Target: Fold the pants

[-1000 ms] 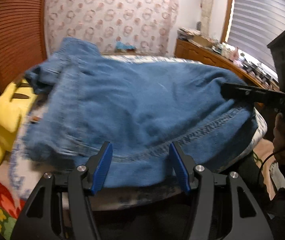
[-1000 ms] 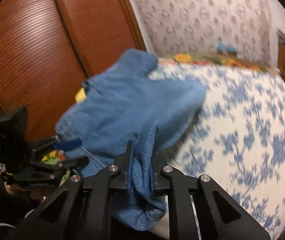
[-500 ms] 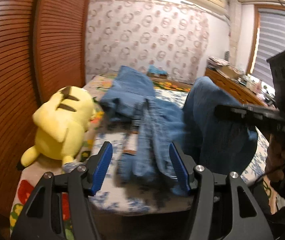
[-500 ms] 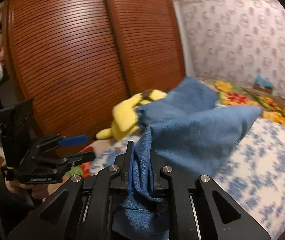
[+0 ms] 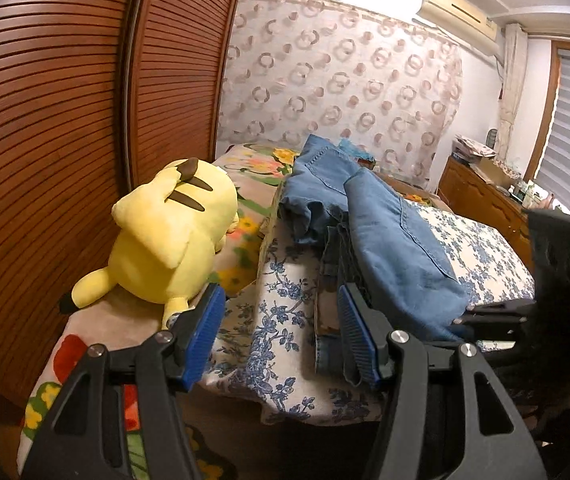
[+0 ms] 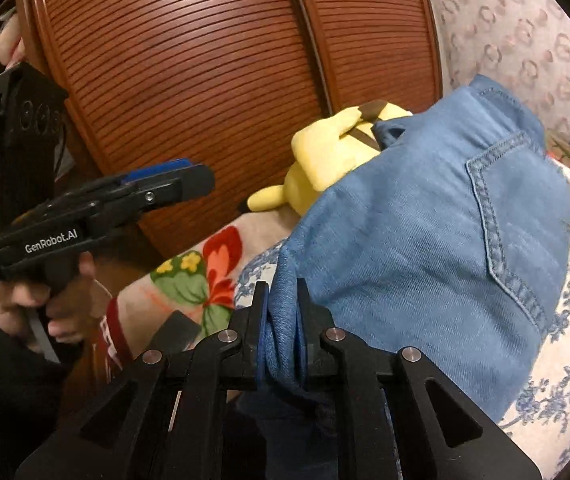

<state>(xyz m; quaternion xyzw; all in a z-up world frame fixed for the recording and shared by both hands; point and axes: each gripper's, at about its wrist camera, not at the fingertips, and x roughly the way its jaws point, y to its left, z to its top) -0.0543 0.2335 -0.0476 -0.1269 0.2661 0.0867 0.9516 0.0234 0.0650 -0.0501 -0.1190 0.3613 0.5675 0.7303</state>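
Note:
The blue denim pants (image 5: 389,236) lie bunched along the bed's near edge, one layer folded over the rest and a back pocket facing up (image 6: 505,216). My right gripper (image 6: 281,294) is shut on a thick fold of the denim's edge; in the left wrist view it shows at the right (image 5: 497,312) against the cloth's lower corner. My left gripper (image 5: 281,300) stands open over the floral sheet, with nothing between its blue pads (image 5: 201,332). Its right finger is just beside the pants' waistband. A hand holds it (image 6: 165,180) to the left, apart from the pants.
A yellow plush toy (image 5: 169,232) lies on the bed left of the pants, close to the slatted wooden wardrobe doors (image 5: 65,120). The bed (image 5: 281,360) has a blue floral sheet and a flowered blanket (image 6: 205,272). A wooden dresser (image 5: 481,196) stands at the far right.
My left gripper has drawn back and swung left off the spread denim, bringing the plush into view. My right gripper has carried its fold of denim leftward over the rest of the pants.

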